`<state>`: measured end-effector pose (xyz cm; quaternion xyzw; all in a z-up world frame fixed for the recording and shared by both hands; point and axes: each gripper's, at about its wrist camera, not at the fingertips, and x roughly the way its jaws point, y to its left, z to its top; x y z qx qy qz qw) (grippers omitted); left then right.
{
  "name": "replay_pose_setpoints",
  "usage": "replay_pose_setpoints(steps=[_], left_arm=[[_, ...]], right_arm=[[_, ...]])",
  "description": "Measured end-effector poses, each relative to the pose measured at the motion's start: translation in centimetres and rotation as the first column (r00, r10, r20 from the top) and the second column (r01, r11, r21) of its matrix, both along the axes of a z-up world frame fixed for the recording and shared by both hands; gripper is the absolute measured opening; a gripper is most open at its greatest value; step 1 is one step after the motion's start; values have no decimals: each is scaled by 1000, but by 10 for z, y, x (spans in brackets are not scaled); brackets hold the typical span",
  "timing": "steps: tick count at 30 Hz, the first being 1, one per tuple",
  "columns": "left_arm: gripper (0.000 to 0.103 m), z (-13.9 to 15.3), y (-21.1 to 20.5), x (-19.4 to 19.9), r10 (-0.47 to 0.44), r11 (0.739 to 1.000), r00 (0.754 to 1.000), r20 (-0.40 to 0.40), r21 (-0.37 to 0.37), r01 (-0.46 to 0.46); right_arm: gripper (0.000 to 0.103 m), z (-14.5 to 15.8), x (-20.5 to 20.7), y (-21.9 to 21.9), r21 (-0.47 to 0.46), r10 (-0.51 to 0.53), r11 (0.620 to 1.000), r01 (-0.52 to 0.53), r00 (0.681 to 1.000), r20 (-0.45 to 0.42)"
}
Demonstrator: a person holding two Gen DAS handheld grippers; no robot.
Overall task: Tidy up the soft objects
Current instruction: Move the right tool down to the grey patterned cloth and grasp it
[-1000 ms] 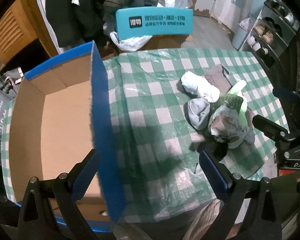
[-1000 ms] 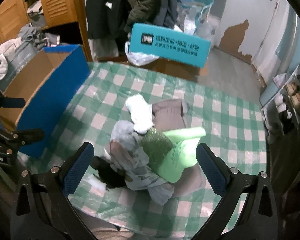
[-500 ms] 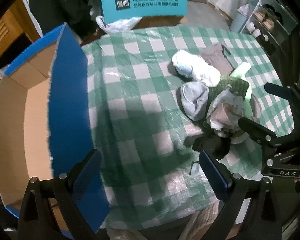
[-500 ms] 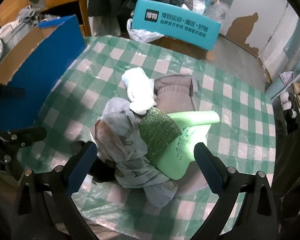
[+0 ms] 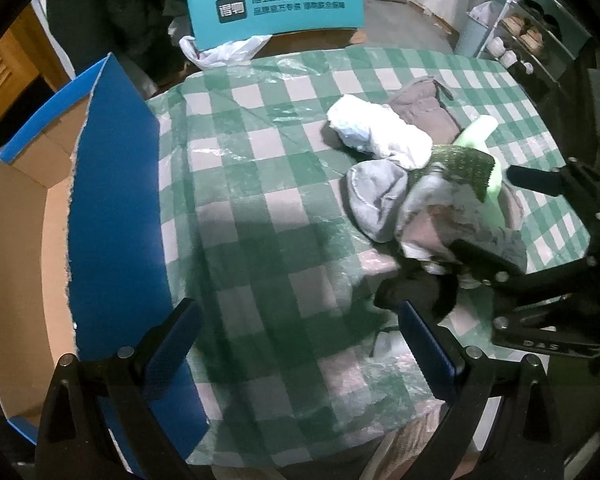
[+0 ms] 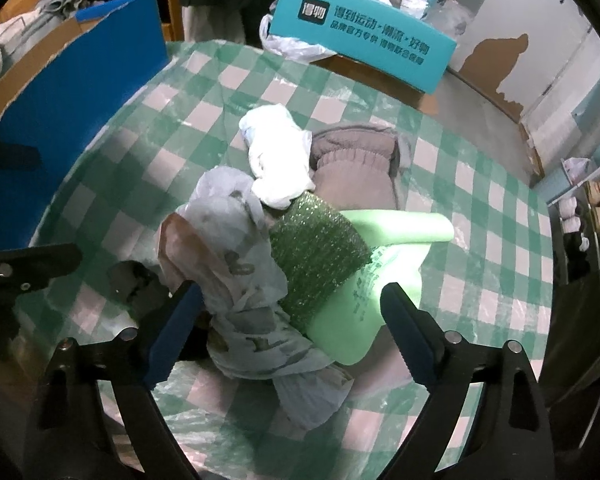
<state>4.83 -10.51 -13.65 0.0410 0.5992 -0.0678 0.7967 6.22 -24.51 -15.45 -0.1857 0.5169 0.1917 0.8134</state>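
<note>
A pile of soft things lies on the green checked tablecloth (image 5: 260,208): a white cloth (image 6: 278,162), a brown knit garment (image 6: 356,168), a grey patterned cloth (image 6: 236,264), a dark green scouring pad (image 6: 318,258), a light green foam piece (image 6: 384,268) and a black item (image 6: 134,286). My right gripper (image 6: 290,328) is open and low over the pile, its fingers either side of the grey cloth and pad. My left gripper (image 5: 298,344) is open and empty over bare cloth, left of the pile (image 5: 428,192).
An open blue cardboard box (image 5: 112,216) stands at the table's left edge. A teal chair back (image 5: 276,6) with a white plastic bag (image 5: 224,50) is behind the table. Shoe shelves (image 5: 528,36) stand at the far right.
Both grippers have moved closer to the pile. The right gripper has come down until its fingers flank the grey cloth and pad. The left view has swung right, away from the box.
</note>
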Motion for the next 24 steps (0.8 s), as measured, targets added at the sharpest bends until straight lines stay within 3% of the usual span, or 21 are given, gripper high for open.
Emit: replay_pose_setpoints(steps=[4, 7, 10, 12, 14, 24], left_arm=[[100, -6, -5, 0, -14, 1000, 1000, -19, 1, 14], [100, -12, -6, 0, -17, 1000, 999, -43, -15, 17], [100, -15, -6, 1, -17, 1000, 998, -55, -25, 16], [100, -15, -6, 1, -18, 999, 998, -61, -34, 16], [100, -16, -7, 0, -18, 999, 998, -66, -47, 15], [100, -19, -17, 3, -32, 997, 996, -78, -73, 26]], right_arm=[[87, -6, 1, 0, -11, 8, 1000, -8, 1000, -16], [78, -12, 1, 0, -18, 20, 1000, -21, 999, -38], [62, -15, 1, 1, -17, 29, 999, -30, 998, -59], [43, -18, 1, 2, -11, 34, 999, -35, 996, -82], [35, -18, -1, 3, -13, 41, 999, -42, 996, -85], [30, 1, -1, -14, 81, -31, 996, 40, 994, -103]])
